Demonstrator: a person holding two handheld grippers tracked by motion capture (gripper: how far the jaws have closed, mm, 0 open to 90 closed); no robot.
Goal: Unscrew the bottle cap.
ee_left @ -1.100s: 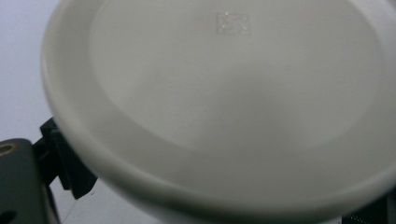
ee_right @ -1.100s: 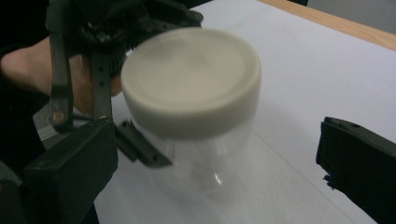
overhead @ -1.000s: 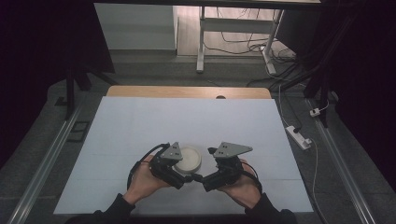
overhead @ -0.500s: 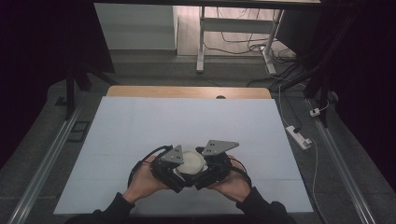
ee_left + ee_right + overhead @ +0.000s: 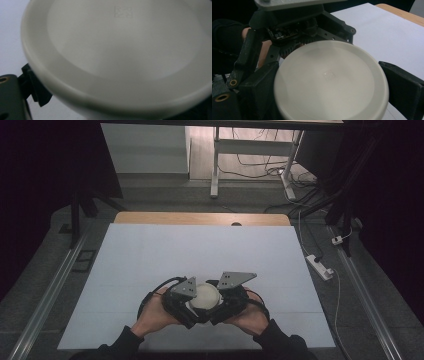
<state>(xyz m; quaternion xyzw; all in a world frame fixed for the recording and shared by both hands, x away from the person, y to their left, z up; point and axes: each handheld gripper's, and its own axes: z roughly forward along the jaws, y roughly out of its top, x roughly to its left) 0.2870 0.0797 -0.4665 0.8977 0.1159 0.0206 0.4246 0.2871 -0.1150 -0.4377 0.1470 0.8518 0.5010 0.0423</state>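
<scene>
A white round container [image 5: 206,295] with a flat embossed top is held just above the near middle of the white-covered table [image 5: 200,250]. My left gripper [image 5: 189,306] is shut on it from the left. In the left gripper view the container [image 5: 120,50] fills most of the picture, with one black fingertip [image 5: 35,87] under its rim. My right gripper [image 5: 223,304] meets it from the right. In the right gripper view the container [image 5: 329,80] sits between both black jaws, which press on its sides. The left gripper [image 5: 299,25] is just behind it.
A wooden table edge [image 5: 200,218] runs along the far side. Metal rails [image 5: 50,290] flank the table on the floor. A white power strip [image 5: 319,266] and cables lie on the floor at the right. A desk frame [image 5: 215,165] stands beyond.
My right gripper has moved left from beside the container and closed in on it. Both hands have drawn together and slightly nearer the front edge, the container still in the left gripper.
</scene>
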